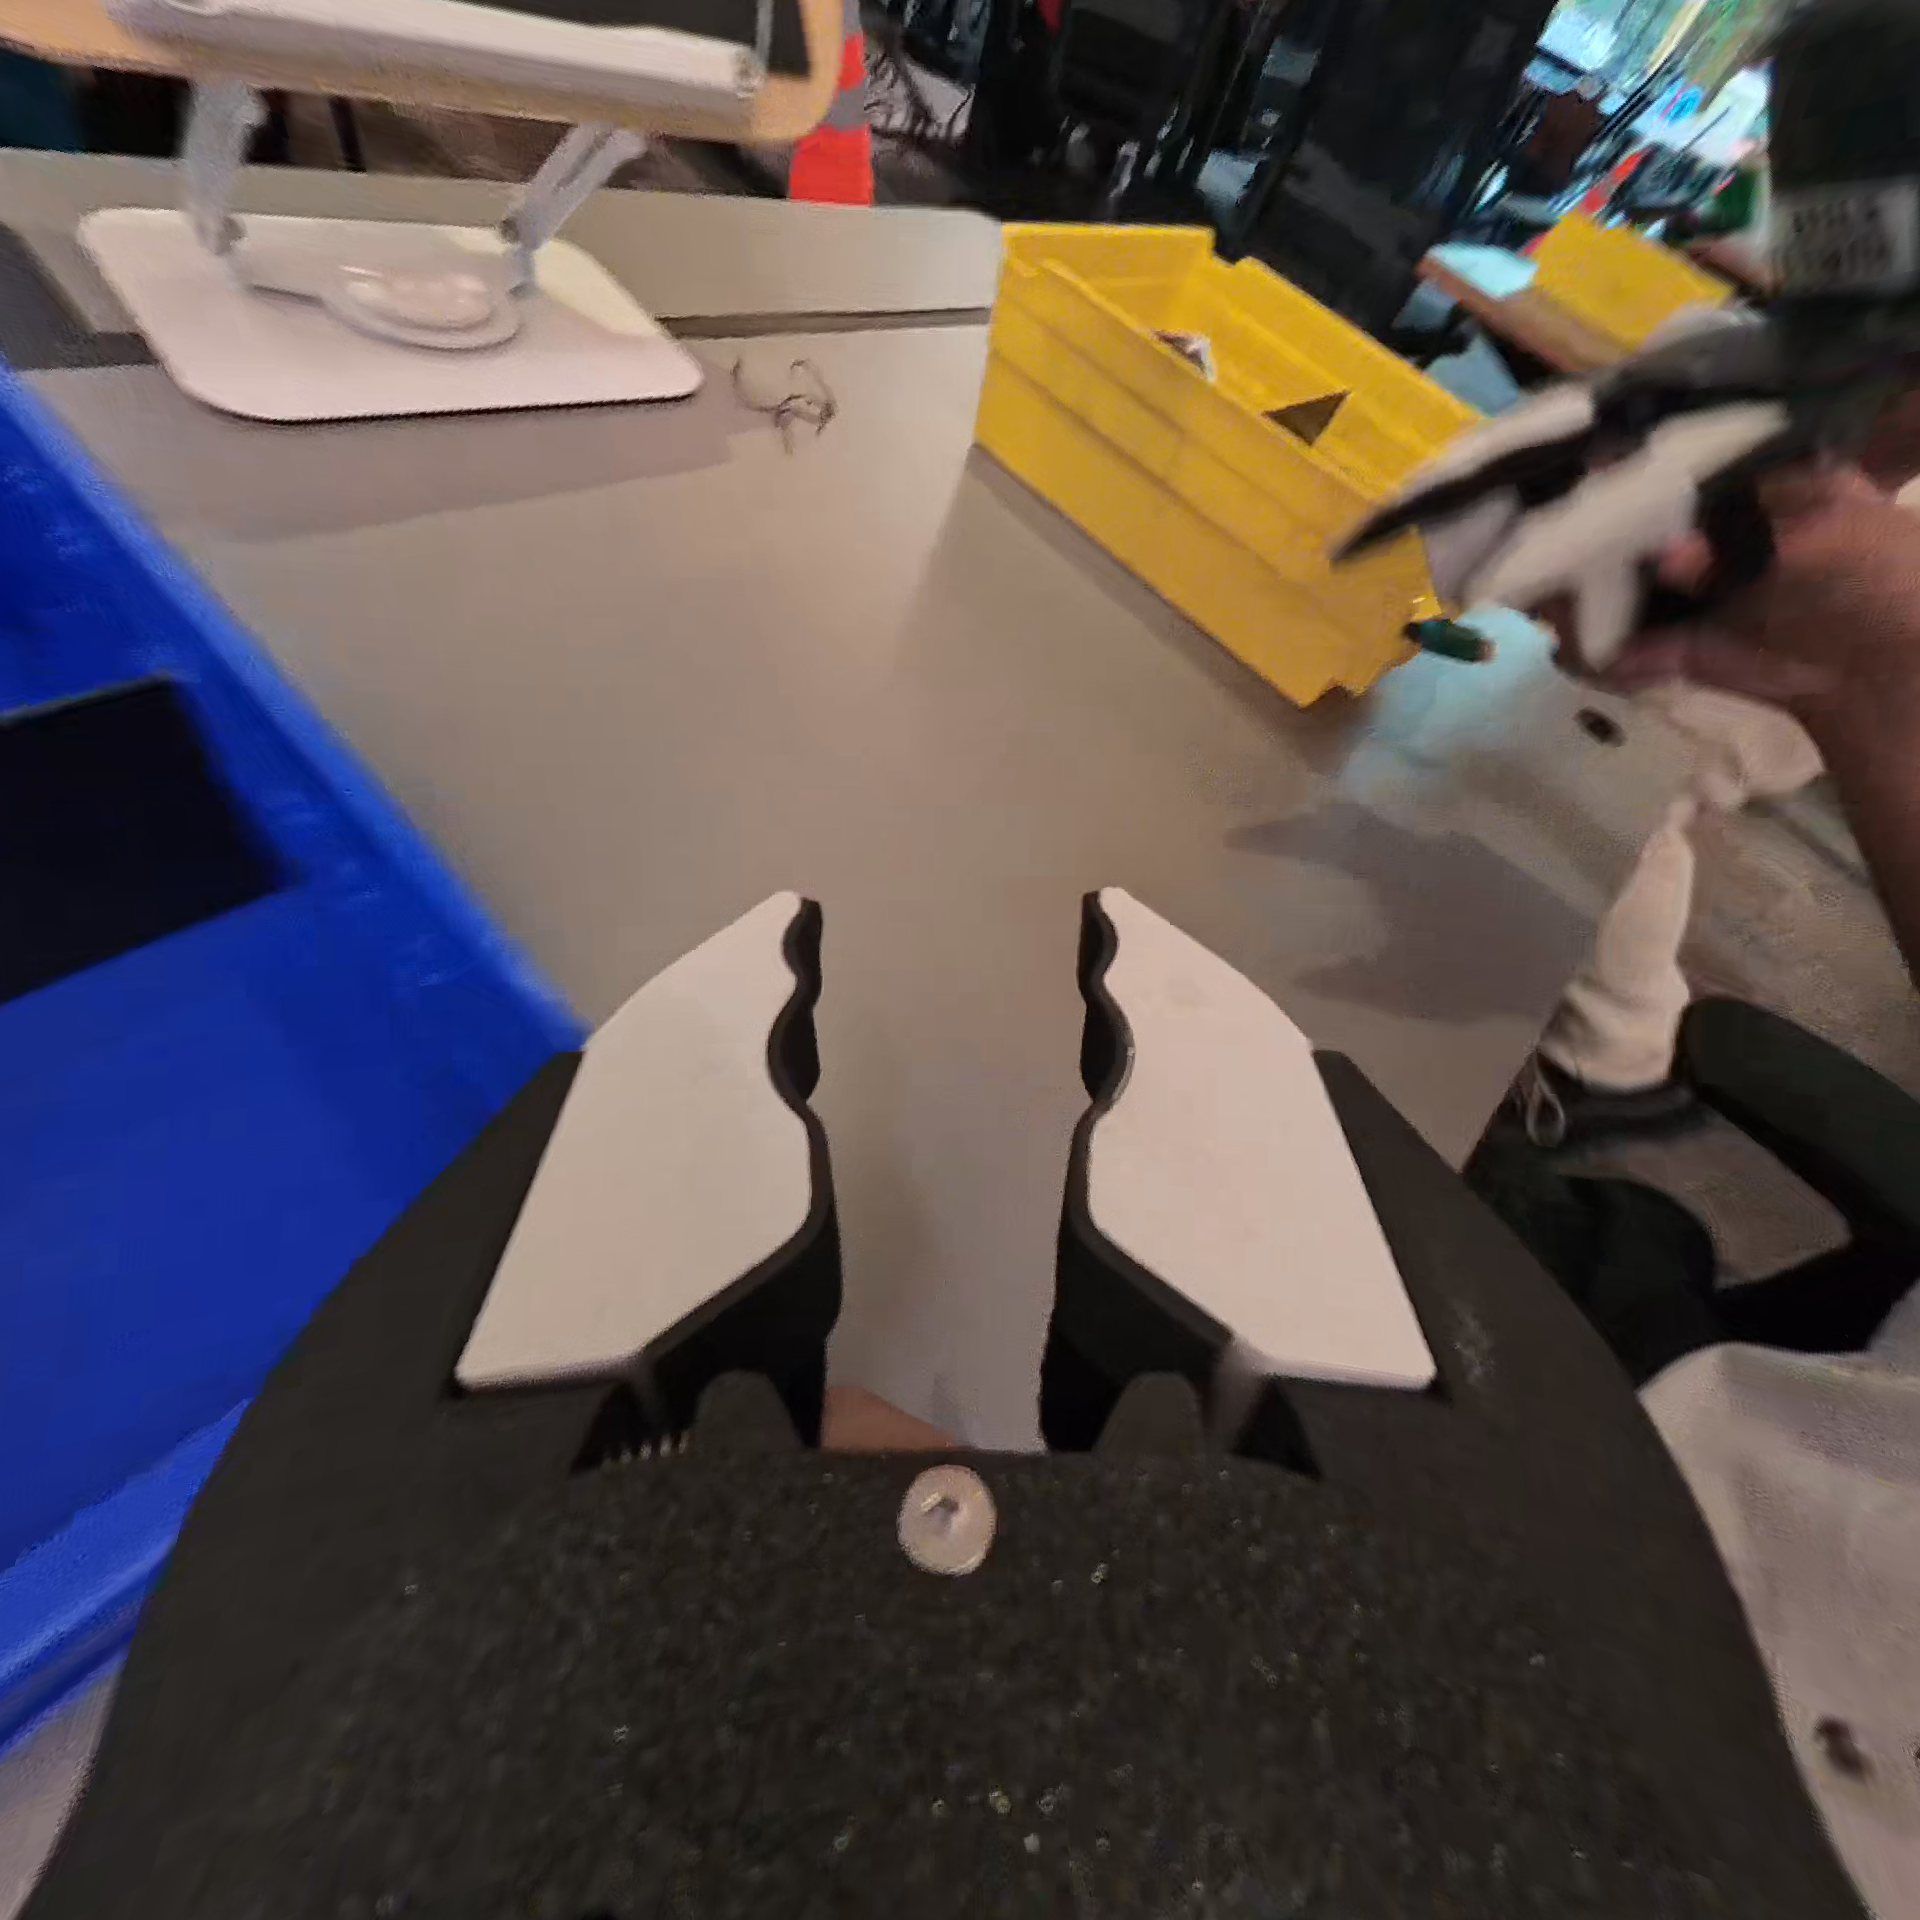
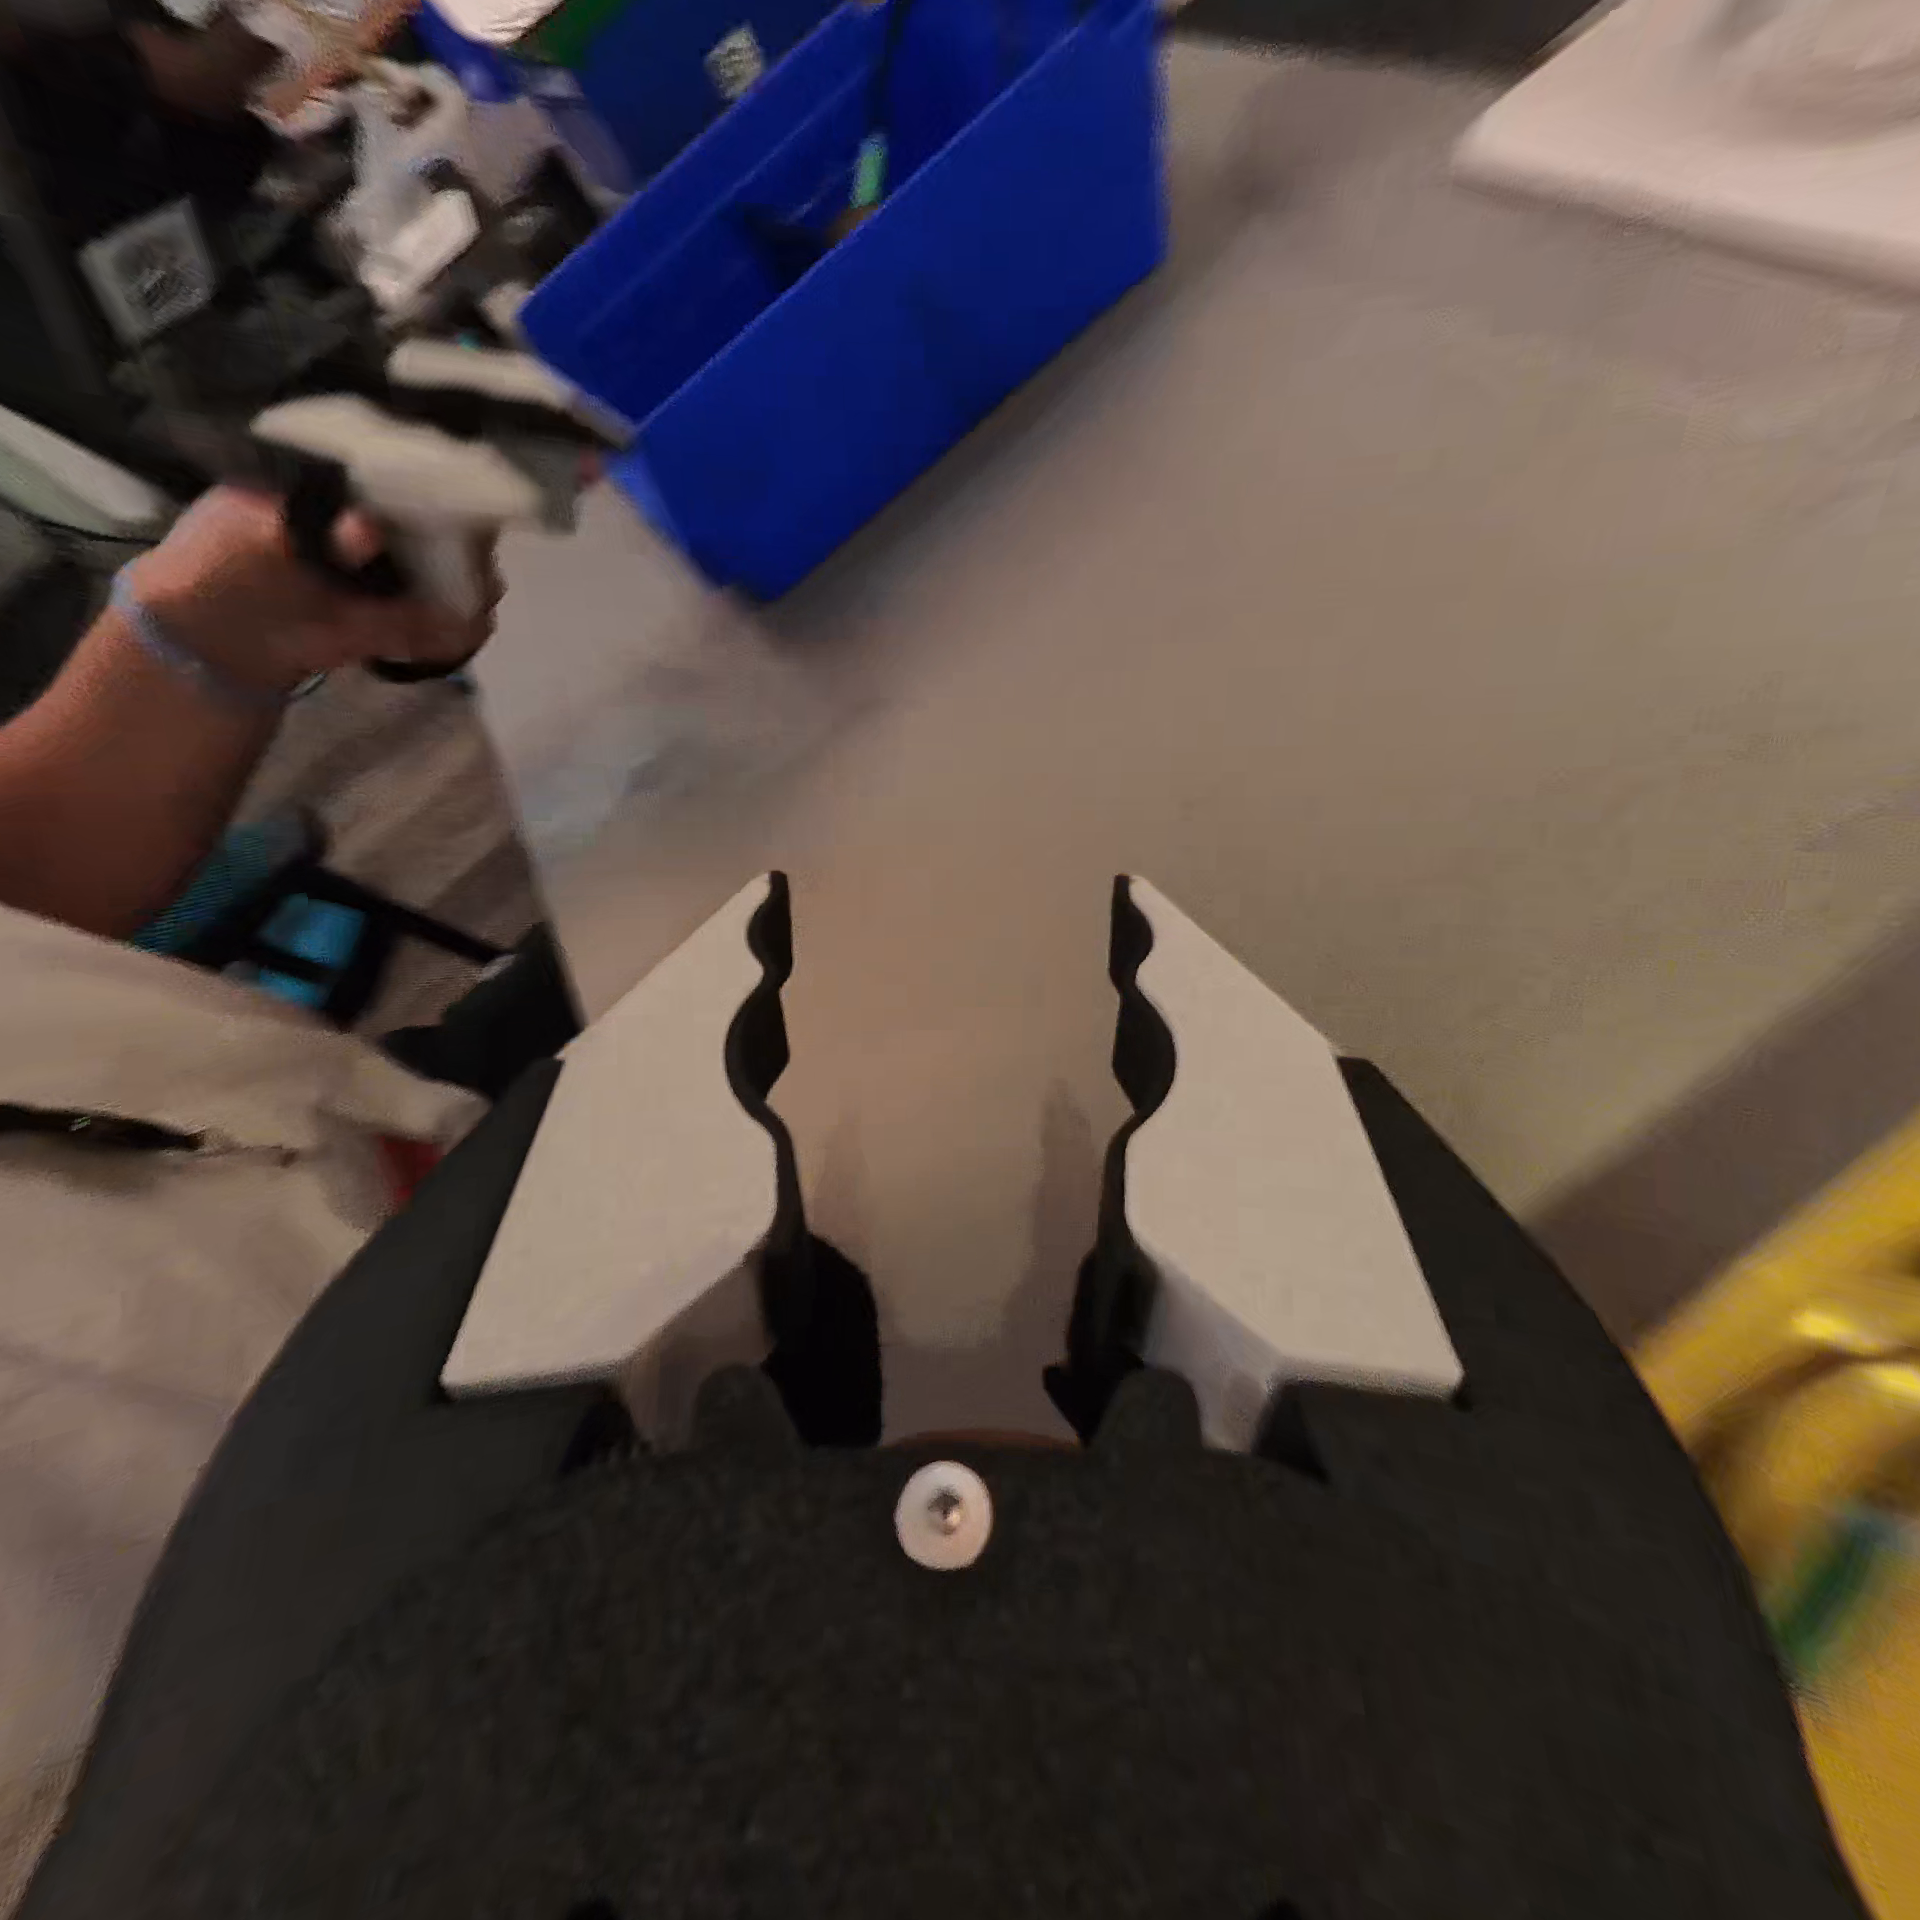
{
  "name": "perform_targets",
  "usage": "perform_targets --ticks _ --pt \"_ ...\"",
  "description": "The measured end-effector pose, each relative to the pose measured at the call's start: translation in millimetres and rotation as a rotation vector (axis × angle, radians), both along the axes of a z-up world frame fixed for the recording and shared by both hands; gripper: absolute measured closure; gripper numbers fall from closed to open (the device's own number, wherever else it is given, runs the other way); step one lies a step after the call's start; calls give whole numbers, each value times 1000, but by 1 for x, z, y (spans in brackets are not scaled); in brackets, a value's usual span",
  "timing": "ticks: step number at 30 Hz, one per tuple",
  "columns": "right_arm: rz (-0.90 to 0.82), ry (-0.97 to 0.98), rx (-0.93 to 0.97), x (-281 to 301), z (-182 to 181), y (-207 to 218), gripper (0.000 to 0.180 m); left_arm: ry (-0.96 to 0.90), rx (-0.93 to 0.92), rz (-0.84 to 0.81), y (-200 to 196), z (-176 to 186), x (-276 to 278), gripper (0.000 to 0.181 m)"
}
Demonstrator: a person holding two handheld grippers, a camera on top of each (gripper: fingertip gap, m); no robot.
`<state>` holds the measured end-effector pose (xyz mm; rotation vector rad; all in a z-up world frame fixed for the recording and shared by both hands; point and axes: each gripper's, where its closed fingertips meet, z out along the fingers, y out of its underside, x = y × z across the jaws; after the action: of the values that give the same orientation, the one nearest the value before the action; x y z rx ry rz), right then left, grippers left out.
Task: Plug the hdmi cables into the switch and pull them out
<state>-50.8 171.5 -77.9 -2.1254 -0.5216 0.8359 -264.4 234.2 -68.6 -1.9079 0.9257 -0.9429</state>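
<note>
Left wrist view: the left tool [image 1: 951, 914] hangs over the bare grey table [image 1: 675, 644], its two pale fingers spread apart with nothing between them. A blue bin [image 1: 208, 935] stands at the table's left edge and a yellow bin [image 1: 1195, 436] lies toward the far right corner. A white stand [image 1: 395, 312] sits at the far left. The right tool [image 1: 1455, 509] shows at the right edge, held in a hand [image 1: 1787, 623], blurred. No HDMI cable and no switch show here, so their direction and long axis cannot be told.

Right wrist view: the right tool [image 2: 951, 894] is also released, fingers parted over bare table [image 2: 1351, 675], gripping nothing. The blue bin [image 2: 852, 343] lies ahead near the table's far left part, holding dark shapes too blurred to name; the cables may lie there, but I cannot tell. The yellow bin [image 2: 1808, 1455] blurs at the right edge. The left tool [image 2: 520, 436] appears at the left beside the blue bin.

As a judgement: an HDMI cable is light and limp along its length, with a stiff moulded plug. The plug body is the place to grip, across its flat faces, so that the long axis lines up with the port. The small switch is likely light and may slide unless braced.
</note>
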Motion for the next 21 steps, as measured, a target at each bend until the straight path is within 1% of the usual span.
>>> perform_targets --ticks 2,4,6,8,10,11,13,15,18,21 --pt "53 119 -40 -43 -27 -23 118 112 35 50 31 4 -25 134" --pt "88 229 -65 -75 -42 -37 119 242 63 111 75 10 -49 135" --pt "98 301 -100 -93 -50 -43 118 364 53 141 124 11 -63 135" --pt "167 290 -130 -105 -54 -54 118 478 15 151 172 2 -69 132" --pt "207 219 -109 -106 -56 -57 118 590 -89 109 205 -20 -68 126" --pt "221 204 -98 -105 -54 -58 117 648 -139 102 218 -32 -68 120" --pt "219 227 -96 -101 -49 -58 118 735 -209 92 236 -52 -66 113" --pt "194 299 -98 -96 -41 -57 119 775 -247 84 246 -65 -58 107" --pt "167 399 -119 -91 -35 -59 120 868 -313 48 246 -85 -52 112" --pt "179 380 -139 -89 -39 -62 120 1012 -316 80 254 -107 -64 118"
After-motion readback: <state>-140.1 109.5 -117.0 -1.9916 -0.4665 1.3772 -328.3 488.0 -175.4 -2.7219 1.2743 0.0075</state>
